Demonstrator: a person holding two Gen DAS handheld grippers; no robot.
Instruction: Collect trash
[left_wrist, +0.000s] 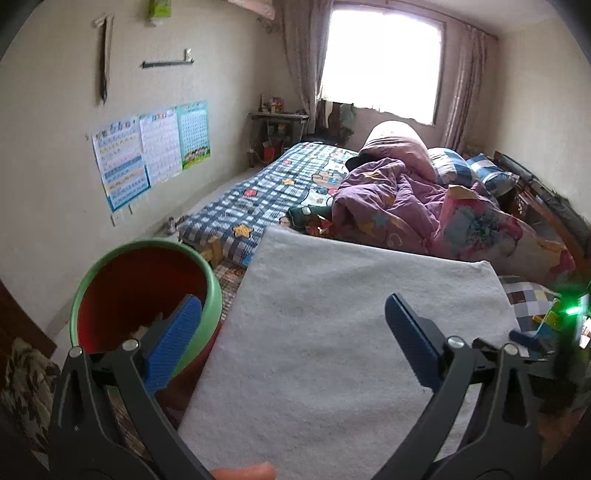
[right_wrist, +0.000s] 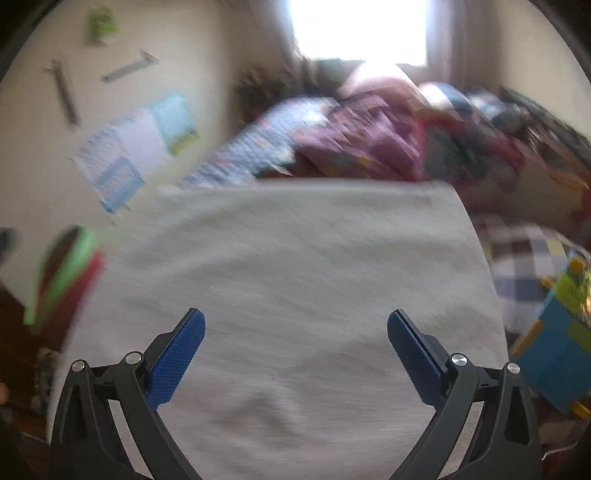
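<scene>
Home bedroom; bed (left_wrist: 258, 188); quilt (left_wrist: 388, 199)

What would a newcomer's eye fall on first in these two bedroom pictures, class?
First, the grey-white cloth spread in front of the open left hand-held gripper and open right hand-held gripper. Next, the green-rimmed red bin at its left edge. Behind lie the crumpled purple quilt on the bed and the bright window.

Grey cloth-covered surface (left_wrist: 332, 332), bare.

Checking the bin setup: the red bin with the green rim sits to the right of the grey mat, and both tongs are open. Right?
Not quite. The left wrist view shows the red bin to the left of the grey mat. Left tongs and right tongs are open.
</scene>
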